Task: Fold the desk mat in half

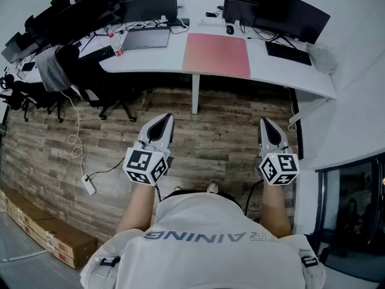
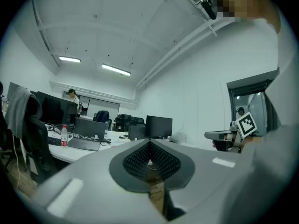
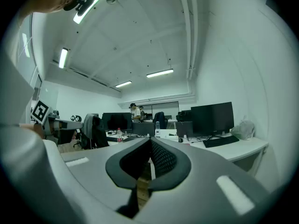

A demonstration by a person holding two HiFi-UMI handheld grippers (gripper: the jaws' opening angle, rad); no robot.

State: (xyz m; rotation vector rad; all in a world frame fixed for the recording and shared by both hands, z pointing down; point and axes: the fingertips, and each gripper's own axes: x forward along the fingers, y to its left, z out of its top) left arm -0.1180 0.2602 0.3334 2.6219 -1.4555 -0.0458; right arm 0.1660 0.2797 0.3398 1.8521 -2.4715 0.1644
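A pink desk mat (image 1: 217, 54) lies flat and unfolded on the white desk (image 1: 150, 62), straight ahead and well beyond both grippers. My left gripper (image 1: 163, 118) is held over the wooden floor, shut, nothing between its tips. My right gripper (image 1: 267, 122) is level with it to the right, also shut and empty. In the left gripper view the jaws (image 2: 150, 142) meet at their tips; in the right gripper view the jaws (image 3: 149, 139) do the same. A sliver of the mat shows between the jaws in both gripper views.
Monitors (image 1: 150, 8), a laptop (image 1: 146, 38), keyboards (image 1: 288, 52) and a bottle (image 1: 118, 50) stand on the desk around the mat. Office chairs (image 1: 78, 77) stand at its left, a white leg (image 1: 195, 94) under its middle. Cardboard boxes (image 1: 45, 233) lie on the floor at left.
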